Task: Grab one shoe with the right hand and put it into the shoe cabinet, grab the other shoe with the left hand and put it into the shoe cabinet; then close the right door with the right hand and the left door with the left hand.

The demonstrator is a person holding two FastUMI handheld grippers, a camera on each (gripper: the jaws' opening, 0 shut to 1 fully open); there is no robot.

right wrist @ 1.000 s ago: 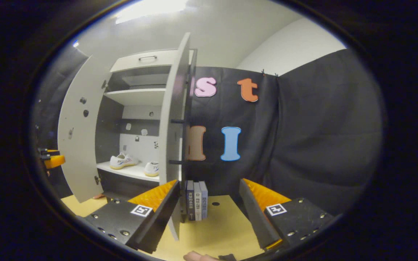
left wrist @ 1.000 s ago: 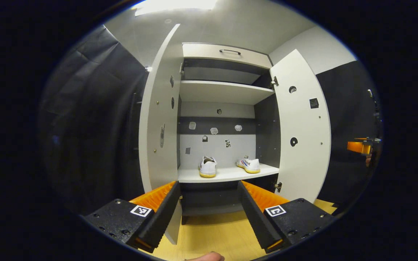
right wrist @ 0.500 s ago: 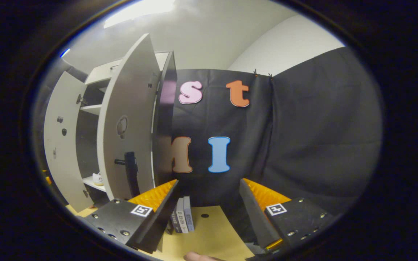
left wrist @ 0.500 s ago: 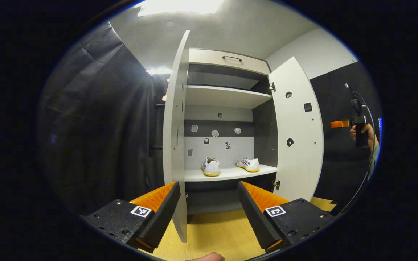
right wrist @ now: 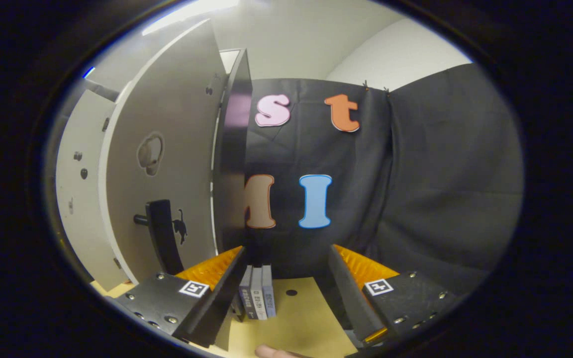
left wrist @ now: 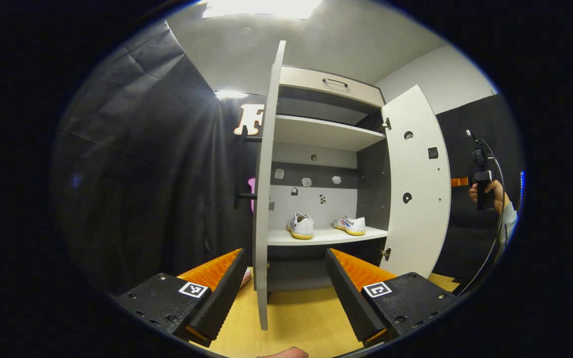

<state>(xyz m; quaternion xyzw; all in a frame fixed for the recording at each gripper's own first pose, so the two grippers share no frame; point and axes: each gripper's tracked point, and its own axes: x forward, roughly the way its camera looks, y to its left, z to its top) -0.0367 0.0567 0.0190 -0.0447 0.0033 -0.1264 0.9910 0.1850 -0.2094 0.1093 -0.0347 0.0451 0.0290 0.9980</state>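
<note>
Right gripper view: your right gripper is released, beside right door; it's a light stiff panel, so push near the black handle. Both shoes sit on the shelf w/ left gripper released too

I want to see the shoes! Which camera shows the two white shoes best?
The left gripper view. There both white shoes sit side by side on the cabinet's lower shelf, seen between the two open doors. In the right gripper view the right door stands in front of the cabinet's inside, so the shoes are hidden behind it.
</note>
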